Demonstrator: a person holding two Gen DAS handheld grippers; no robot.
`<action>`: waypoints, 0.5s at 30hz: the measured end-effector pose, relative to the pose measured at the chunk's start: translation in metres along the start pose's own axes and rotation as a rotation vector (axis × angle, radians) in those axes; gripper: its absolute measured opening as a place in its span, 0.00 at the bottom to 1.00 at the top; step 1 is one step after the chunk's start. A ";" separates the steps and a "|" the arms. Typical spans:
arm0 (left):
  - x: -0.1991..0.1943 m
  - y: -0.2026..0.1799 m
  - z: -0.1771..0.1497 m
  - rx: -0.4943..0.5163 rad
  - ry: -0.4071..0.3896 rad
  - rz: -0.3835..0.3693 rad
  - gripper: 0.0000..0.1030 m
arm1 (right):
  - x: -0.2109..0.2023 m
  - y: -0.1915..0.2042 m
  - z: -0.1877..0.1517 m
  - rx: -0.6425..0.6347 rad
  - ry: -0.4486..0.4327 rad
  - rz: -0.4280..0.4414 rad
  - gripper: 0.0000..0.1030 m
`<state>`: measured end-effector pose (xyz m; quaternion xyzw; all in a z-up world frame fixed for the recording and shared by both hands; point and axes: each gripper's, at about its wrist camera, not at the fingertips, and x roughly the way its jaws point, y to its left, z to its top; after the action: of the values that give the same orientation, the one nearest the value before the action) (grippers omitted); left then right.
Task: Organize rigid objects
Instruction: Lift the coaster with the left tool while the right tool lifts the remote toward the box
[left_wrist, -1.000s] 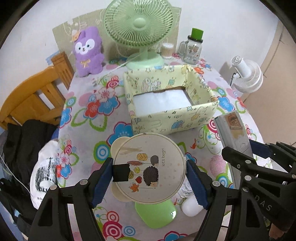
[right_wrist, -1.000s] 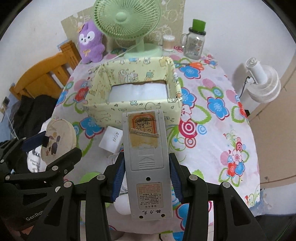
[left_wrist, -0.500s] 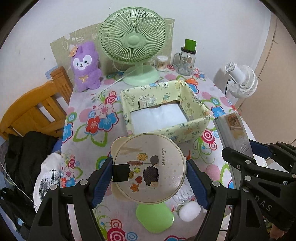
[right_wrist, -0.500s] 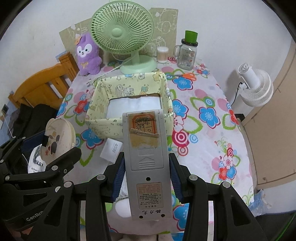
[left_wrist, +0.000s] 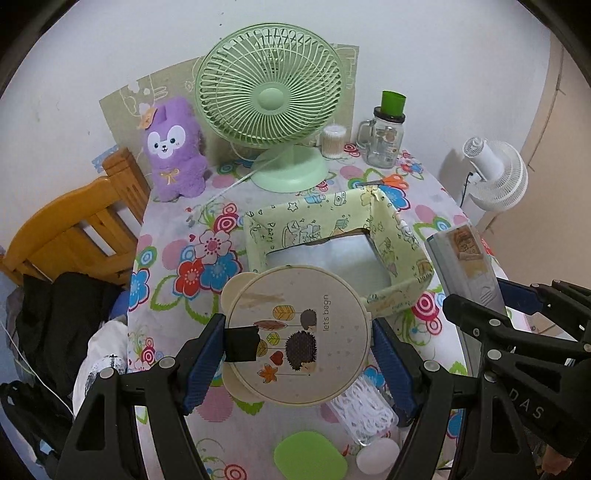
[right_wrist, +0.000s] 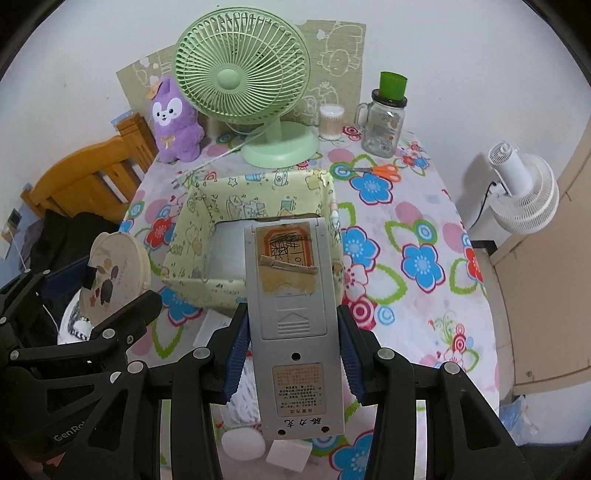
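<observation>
on my left view i read "let's begin" on the round tin lid (left_wrist: 297, 332), beside its hedgehog drawing. the other tongs' black frame (left_wrist: 528, 406) carries the letters "das". on my right view, a black frame (right_wrist: 70, 437) shows "genro", cut off. the remote (right_wrist: 291, 325) has chinese labels i can't make out.

Green desk fan (left_wrist: 269, 101), purple plush toy (left_wrist: 173, 147) and glass jar (left_wrist: 386, 142) along the wall, orange scissors (right_wrist: 380, 171) nearby

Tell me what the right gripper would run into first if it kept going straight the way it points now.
Probably the yellow patterned box. The right gripper, clamped on the grey remote, aims down at its near wall and open inside; the remote's tip would likely arrive first. Depth is hard to judge.
</observation>
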<state>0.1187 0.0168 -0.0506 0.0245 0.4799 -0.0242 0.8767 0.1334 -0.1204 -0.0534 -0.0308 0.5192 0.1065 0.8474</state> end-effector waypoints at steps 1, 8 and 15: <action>0.001 0.000 0.002 -0.001 0.001 0.002 0.77 | 0.003 -0.001 0.003 -0.003 0.002 0.003 0.47; 0.013 -0.001 0.017 -0.007 0.006 0.015 0.77 | 0.014 -0.007 0.020 -0.013 0.007 0.016 0.47; 0.032 0.001 0.032 -0.017 0.021 0.025 0.77 | 0.034 -0.015 0.037 0.005 0.021 0.043 0.47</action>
<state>0.1624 0.0155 -0.0601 0.0231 0.4890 -0.0091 0.8719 0.1843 -0.1237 -0.0677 -0.0186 0.5290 0.1230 0.8395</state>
